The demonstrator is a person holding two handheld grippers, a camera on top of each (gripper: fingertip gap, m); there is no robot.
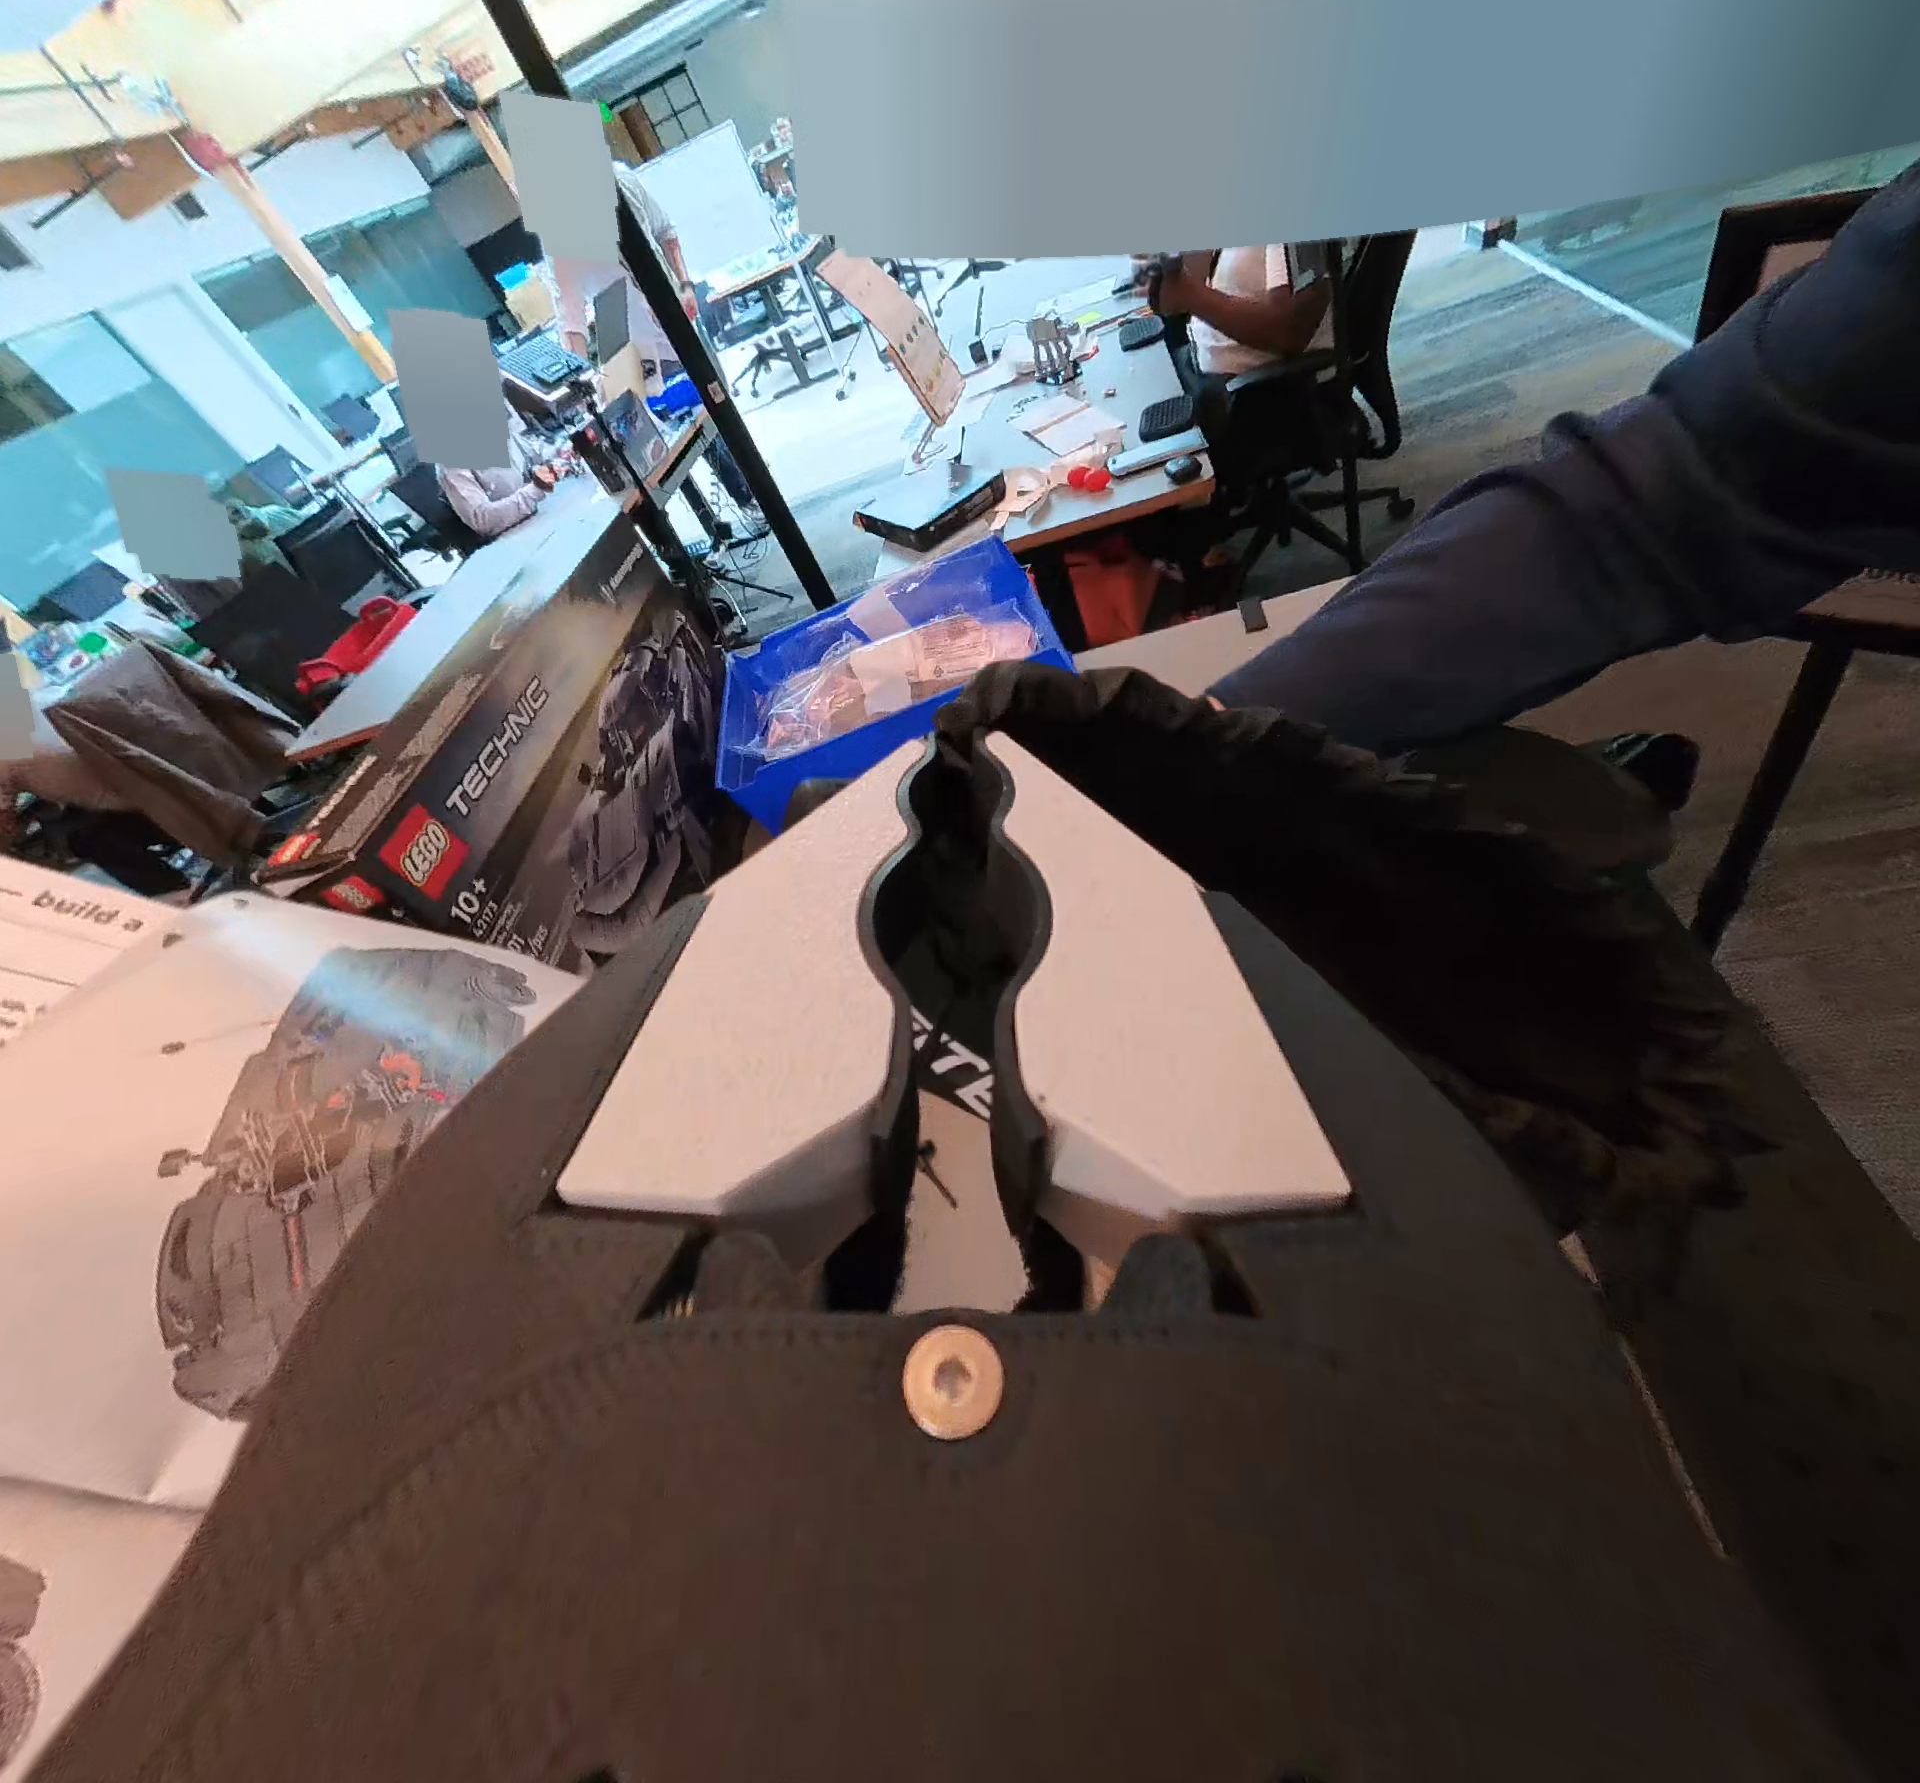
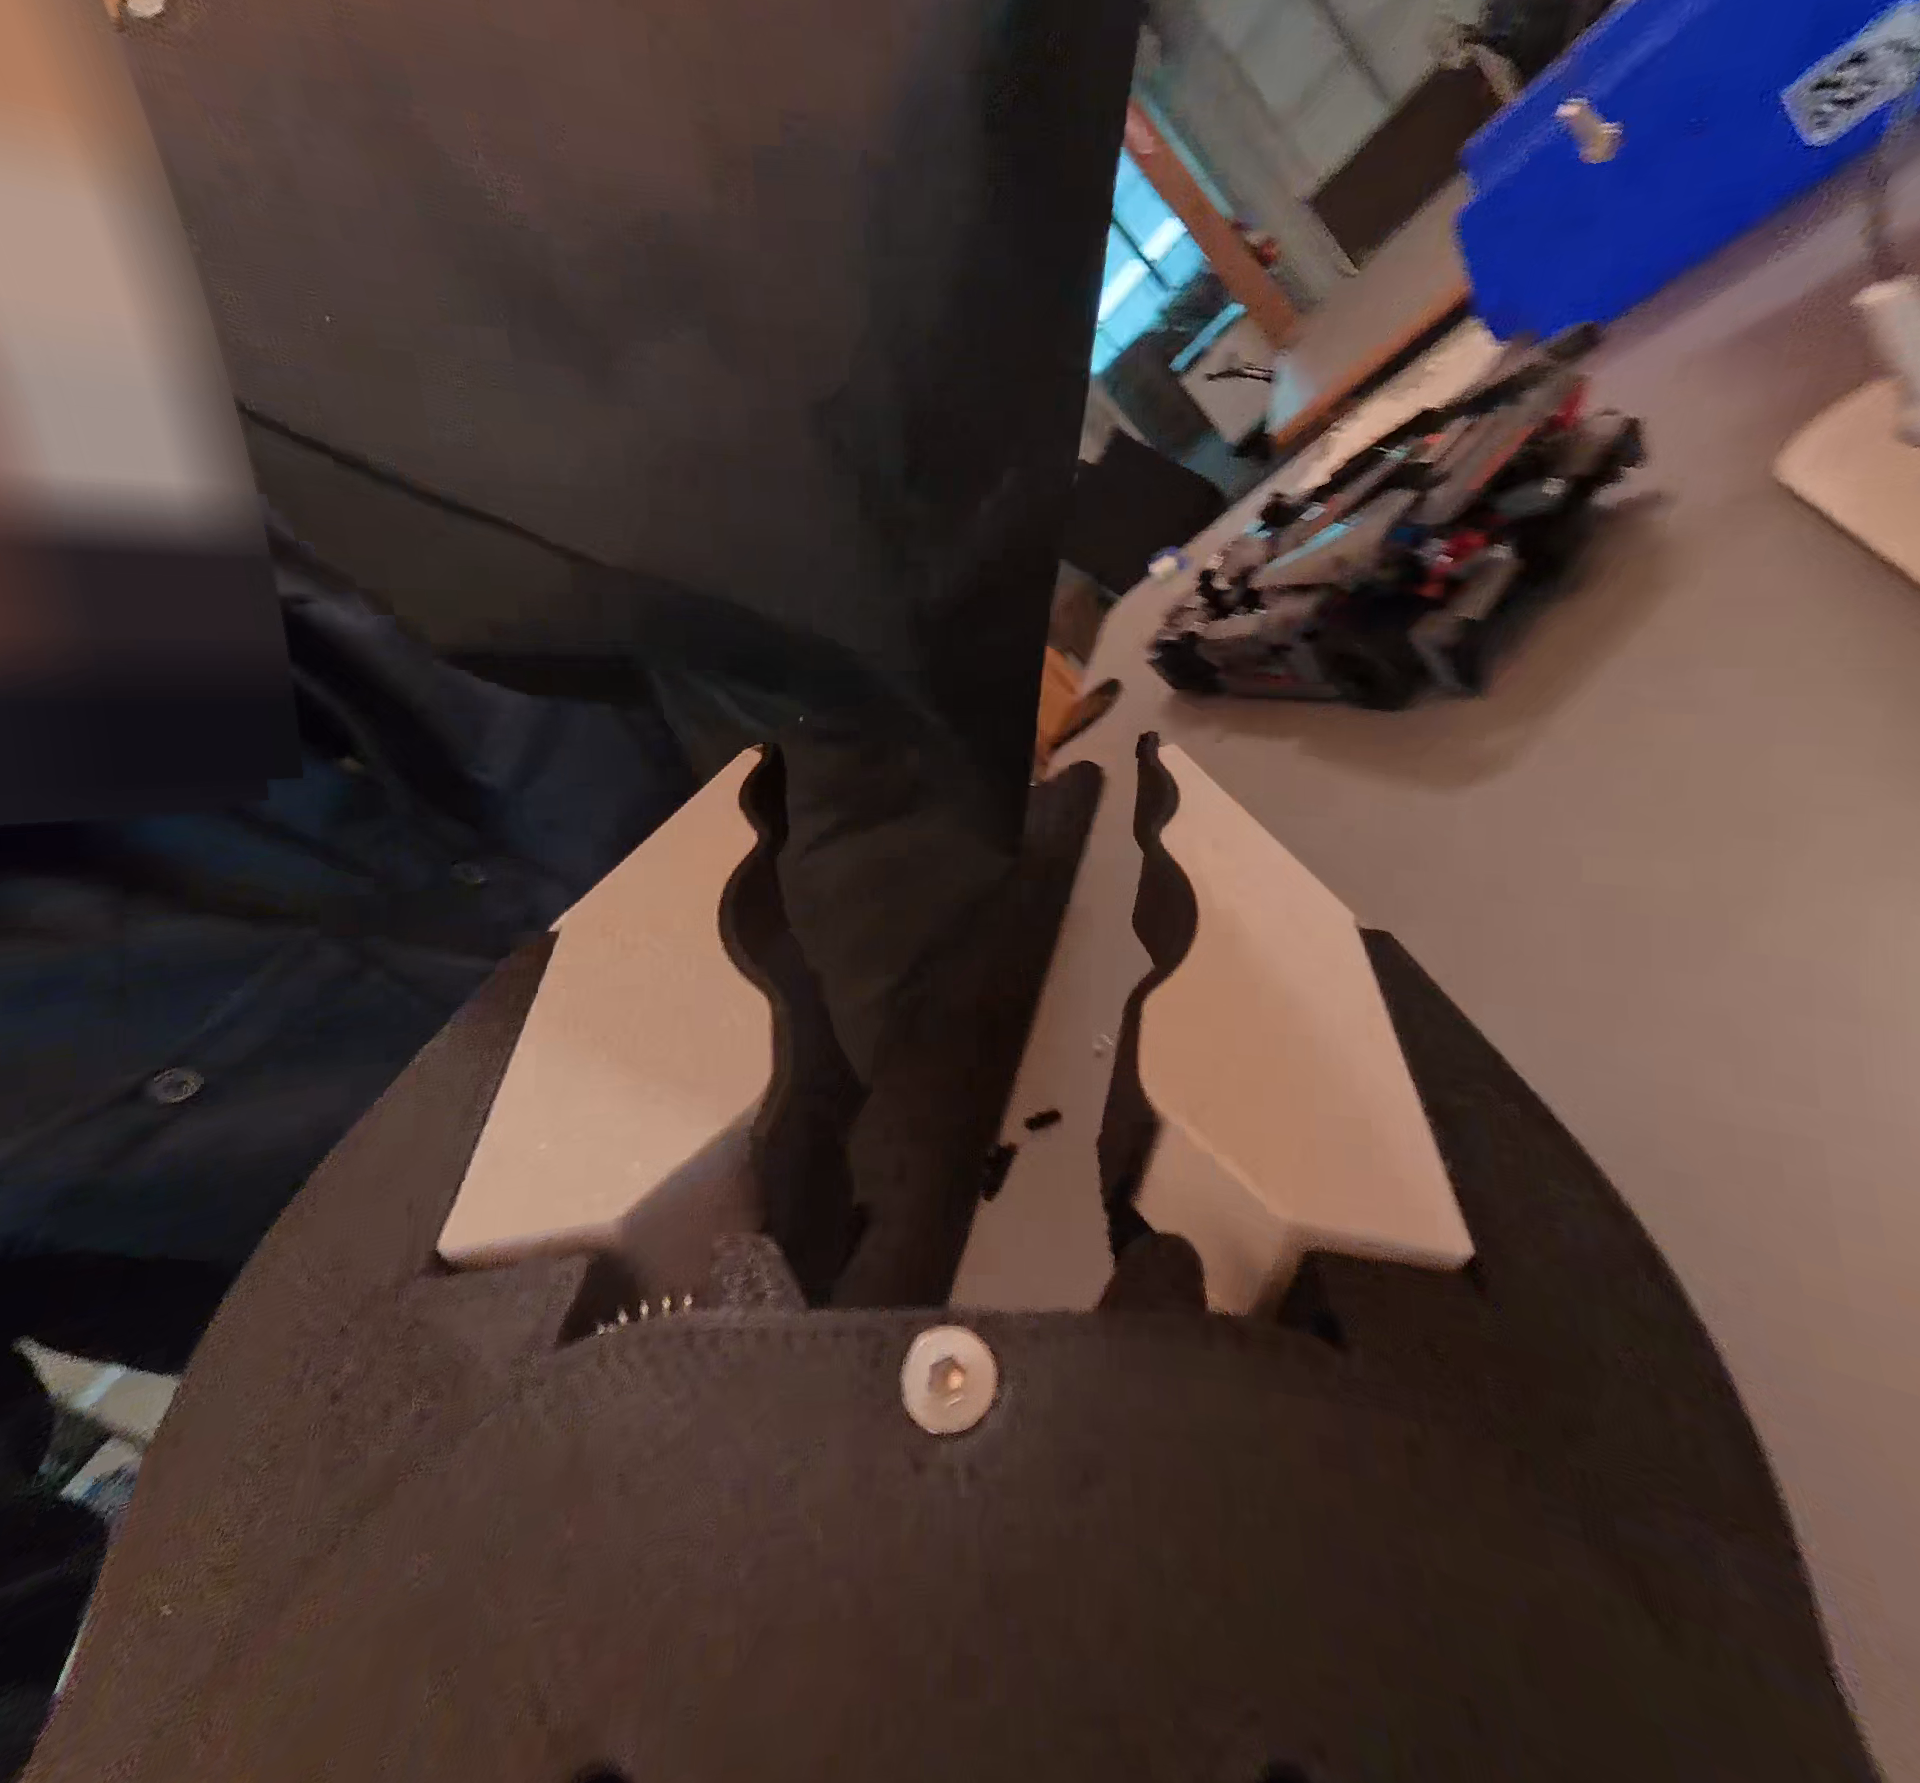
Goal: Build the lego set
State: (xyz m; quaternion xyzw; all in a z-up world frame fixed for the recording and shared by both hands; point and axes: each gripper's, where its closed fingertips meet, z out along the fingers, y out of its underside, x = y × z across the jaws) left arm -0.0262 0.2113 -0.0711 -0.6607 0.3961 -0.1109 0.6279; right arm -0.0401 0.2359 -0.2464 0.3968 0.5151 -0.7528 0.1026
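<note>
In the left wrist view my left gripper (image 1: 958, 746) is shut on a fold of crinkled black fabric (image 1: 1299, 860), pinched at the fingertips. The fabric lies at the end of a person's dark blue sleeve (image 1: 1558, 570); I cannot tell if it is a glove or a loose cloth. A dark Lego box (image 1: 499, 798) lies left of the gripper, with an open instruction booklet (image 1: 260, 1162) in front of it. In the right wrist view my right gripper (image 2: 956, 757) is open, with a large dark flat thing (image 2: 675, 279) between its jaws. A partly built Lego car (image 2: 1403, 570) sits on the grey table (image 2: 1558, 954), far right.
A blue bin (image 1: 883, 684) holds clear bags of parts behind the left gripper; it also shows, blurred, in the right wrist view (image 2: 1683, 102). A dark jacket with buttons (image 2: 260, 954) fills the left of the right wrist view. Desks, office chairs and seated people are beyond. The gap from one gripper's tips to the other's is roughly 20 centimeters.
</note>
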